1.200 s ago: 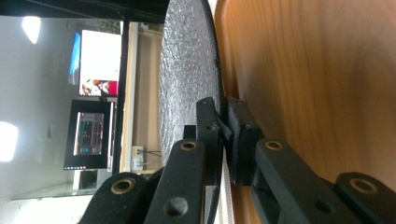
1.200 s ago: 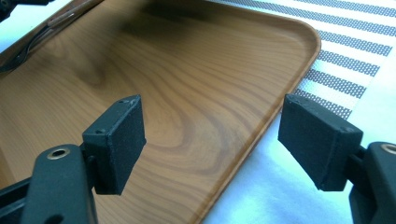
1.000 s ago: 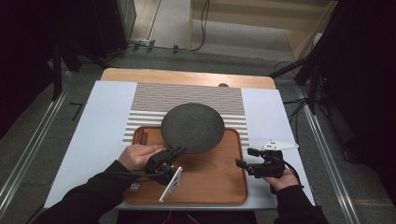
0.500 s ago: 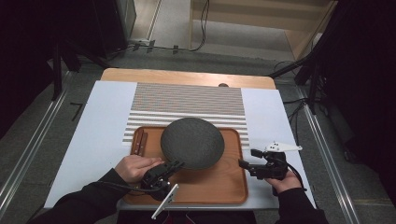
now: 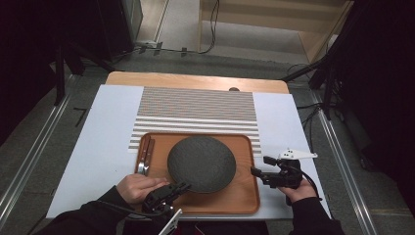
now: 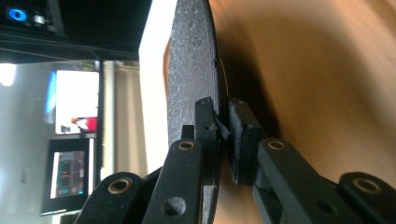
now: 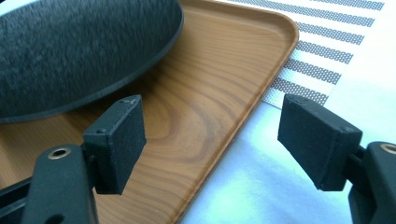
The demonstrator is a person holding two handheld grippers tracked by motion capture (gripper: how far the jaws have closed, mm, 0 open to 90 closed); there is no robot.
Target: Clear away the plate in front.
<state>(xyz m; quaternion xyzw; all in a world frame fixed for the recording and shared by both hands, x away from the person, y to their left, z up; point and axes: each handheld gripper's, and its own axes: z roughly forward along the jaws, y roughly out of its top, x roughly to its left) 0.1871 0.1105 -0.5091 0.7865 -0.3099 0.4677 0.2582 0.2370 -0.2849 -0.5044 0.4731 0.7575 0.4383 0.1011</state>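
the wooden tray is lying on the white table, partly over a striped mat. the tray is carrying a dark round plate and, along its left edge, a pair of brown-handled utensils lying side by side. the left gripper is clamping the near rim of the plate, one pad above it and one below, as the left gripper view is showing. the right gripper is sitting at the right rim of the tray with its jaws standing wide apart, one pad over the tray wood and one over the table; nothing is lying between them.
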